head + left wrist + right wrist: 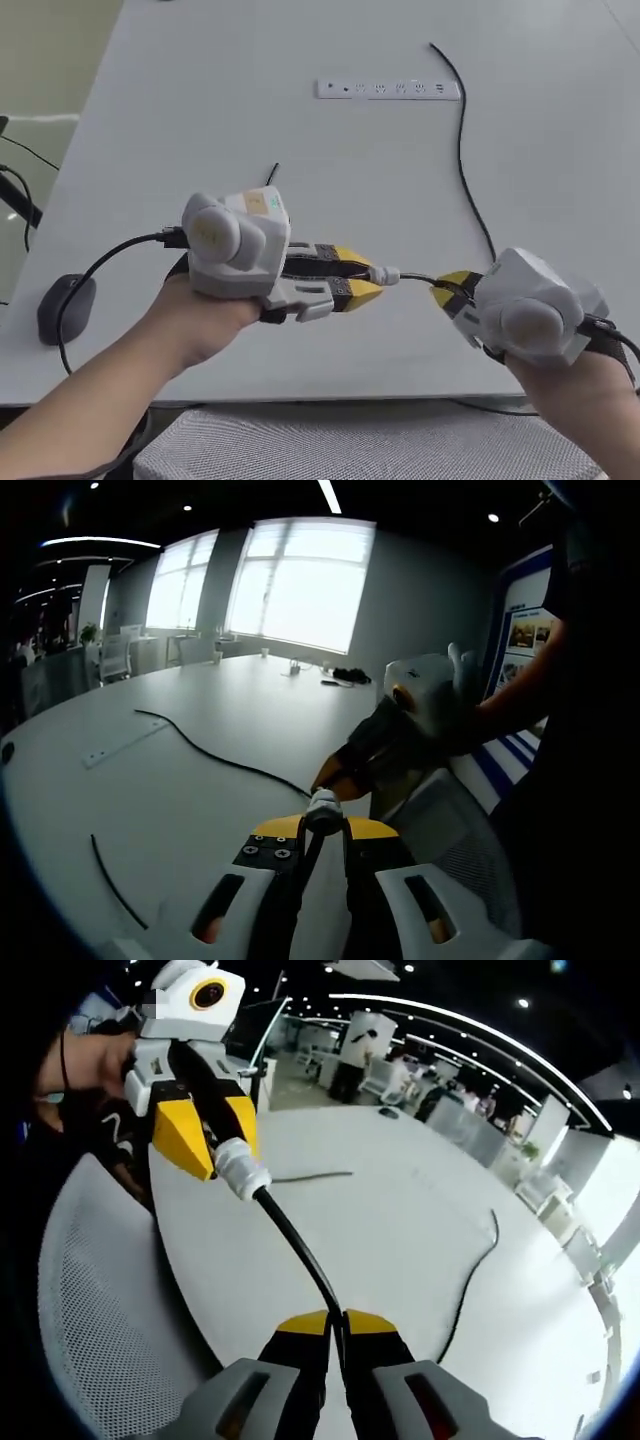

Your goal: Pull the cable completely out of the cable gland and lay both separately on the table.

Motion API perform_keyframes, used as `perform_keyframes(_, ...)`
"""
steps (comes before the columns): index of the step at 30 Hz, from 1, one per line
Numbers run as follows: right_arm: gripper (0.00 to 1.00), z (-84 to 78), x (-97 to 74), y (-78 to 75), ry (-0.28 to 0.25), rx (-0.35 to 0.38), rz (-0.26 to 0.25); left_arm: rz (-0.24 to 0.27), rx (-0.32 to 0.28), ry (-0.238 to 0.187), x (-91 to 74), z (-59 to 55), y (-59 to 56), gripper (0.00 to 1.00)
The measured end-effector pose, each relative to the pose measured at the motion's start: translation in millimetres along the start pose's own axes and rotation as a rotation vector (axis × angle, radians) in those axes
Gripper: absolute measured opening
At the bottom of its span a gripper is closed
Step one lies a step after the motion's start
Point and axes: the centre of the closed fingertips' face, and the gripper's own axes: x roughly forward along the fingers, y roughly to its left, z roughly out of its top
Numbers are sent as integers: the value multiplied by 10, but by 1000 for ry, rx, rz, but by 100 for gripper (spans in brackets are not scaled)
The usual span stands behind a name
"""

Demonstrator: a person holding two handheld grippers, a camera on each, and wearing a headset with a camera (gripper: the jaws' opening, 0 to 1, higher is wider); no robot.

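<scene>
While the left gripper (372, 281) clamps the gland (386, 274) and the right gripper (446, 289) pinches the cable (415, 279) just beside it, both above the table (300, 160) at its 6 o'clock edge, the cable runs 9-to-3, so the right should pull toward 3 o'clock.

Left tool (372, 280) and right tool (447, 287) point toward each other, tips close, jaws closed. Left hand (205, 315) and right hand (580, 385) hold them.

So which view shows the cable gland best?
The right gripper view: the white cable gland sits side-on and sharp, held by the left gripper, the black cable leaving it. The head view shows it small between the grippers; the left gripper view, end-on at its own jaw tips.
</scene>
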Motion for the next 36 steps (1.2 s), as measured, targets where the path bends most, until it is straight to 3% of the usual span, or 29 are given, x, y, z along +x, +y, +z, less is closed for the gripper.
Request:
perform_keyframes(6,0,-259,21,-69,65,137,-10,1,-10,-11,-15,3,-1,15)
perform_keyframes(12,0,-362,44,-55,84,178,-6,1,-16,-3,-12,-29,-3,15)
perform_keyframes(30,0,-353,-36,-37,62,155,-17,10,-9,0,-16,-2,37,15)
perform_keyframes(36,5,-215,-154,-85,19,125,-34,16,-14,-7,-41,10,51,15)
